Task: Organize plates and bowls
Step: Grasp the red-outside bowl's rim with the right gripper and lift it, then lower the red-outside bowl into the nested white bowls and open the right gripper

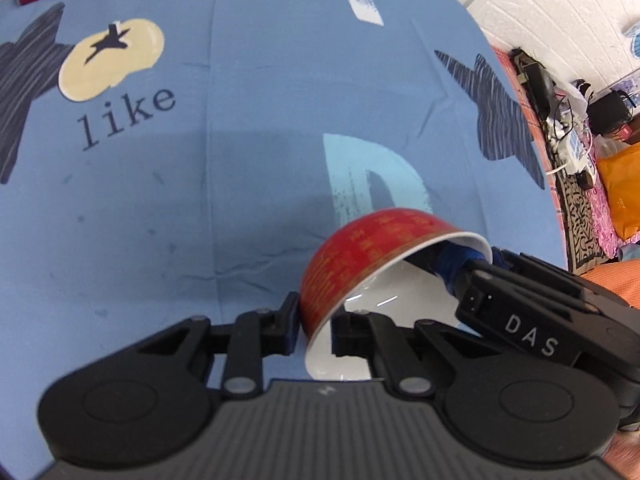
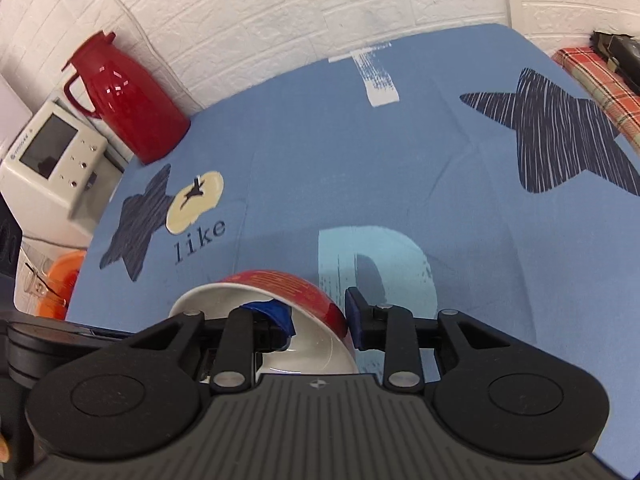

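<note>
Above the blue-clothed bench [image 2: 400, 160], near its front edge, a red bowl [image 1: 360, 256] is being gripped by both claws, left [image 1: 316, 328] and right [image 2: 320, 320]; next, a handover or placement seems called for.

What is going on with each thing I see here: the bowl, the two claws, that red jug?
Red bowl with white inside: tilted on its side, off the blue printed tablecloth, held by its wall.
Left gripper: shut on the bowl's wall.
Right gripper: shut on the bowl's wall.
Red plastic thermos jug: upright, lid on.
</note>
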### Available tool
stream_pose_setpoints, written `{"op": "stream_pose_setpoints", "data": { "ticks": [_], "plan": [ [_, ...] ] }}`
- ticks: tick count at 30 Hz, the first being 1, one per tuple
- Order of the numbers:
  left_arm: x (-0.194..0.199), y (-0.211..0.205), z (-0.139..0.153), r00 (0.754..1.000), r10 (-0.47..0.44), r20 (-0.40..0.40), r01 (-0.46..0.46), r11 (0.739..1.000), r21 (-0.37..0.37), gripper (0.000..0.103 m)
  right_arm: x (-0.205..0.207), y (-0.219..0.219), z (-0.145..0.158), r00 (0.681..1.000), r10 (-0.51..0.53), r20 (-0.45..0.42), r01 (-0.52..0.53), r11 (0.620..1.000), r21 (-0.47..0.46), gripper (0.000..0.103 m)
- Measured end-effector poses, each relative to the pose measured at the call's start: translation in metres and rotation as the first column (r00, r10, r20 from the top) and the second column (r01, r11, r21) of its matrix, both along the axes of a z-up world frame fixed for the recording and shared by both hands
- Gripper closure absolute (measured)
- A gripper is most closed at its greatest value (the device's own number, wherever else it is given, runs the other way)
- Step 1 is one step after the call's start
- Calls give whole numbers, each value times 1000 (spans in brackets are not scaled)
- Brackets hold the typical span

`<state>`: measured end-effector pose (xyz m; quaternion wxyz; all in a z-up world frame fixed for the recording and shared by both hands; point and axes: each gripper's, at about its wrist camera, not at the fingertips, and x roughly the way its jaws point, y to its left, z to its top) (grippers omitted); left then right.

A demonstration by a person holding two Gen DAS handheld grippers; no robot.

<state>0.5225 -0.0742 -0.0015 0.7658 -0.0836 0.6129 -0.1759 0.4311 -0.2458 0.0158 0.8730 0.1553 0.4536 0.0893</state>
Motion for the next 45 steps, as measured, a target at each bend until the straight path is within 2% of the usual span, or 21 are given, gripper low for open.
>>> {"op": "stream_pose_setpoints", "data": {
  "ticks": [8, 16, 21, 25, 32, 37, 40, 45],
  "plan": [
    [24, -12, -15, 995, -37, 88, 33, 999, 42, 99, 22, -2, -30, 1000, 13, -29, -14, 1000, -21, 90],
    [24, -11, -18, 993, -37, 111, 33, 999, 34, 99, 32, -2, -43, 998, 49, -34, -51, 998, -46, 89],
    [18, -11, -15, 996, -9, 85, 6, 999, 33, 100, 26, 3, -43, 997, 72, -3, -72, 990, -119, 103],
    [6, -7, 1, 997, -11, 80, 11, 1000, 0, 100, 16, 4, -36, 997, 83, -5, -83, 987, -136, 103],
    [-45, -5, 53, 990, -28, 140, 31, 999, -20, 100, -18, 4, 5, 999, 48, 16, -46, 991, -126, 102],
    [-99, -1, 87, 981, -48, 188, 59, 997, -53, 100, -64, 10, 43, 996, 40, 74, -29, 988, -152, 102],
    [-138, -5, 95, 974, -74, 212, 85, 995, -43, 100, -99, 12, 62, 994, 31, 105, -14, 987, -162, 102],
    [-189, -16, 83, 973, -124, 196, 131, 991, -21, 100, -160, 13, 71, 991, 8, 131, 18, 980, -197, 100]
  ]
}}
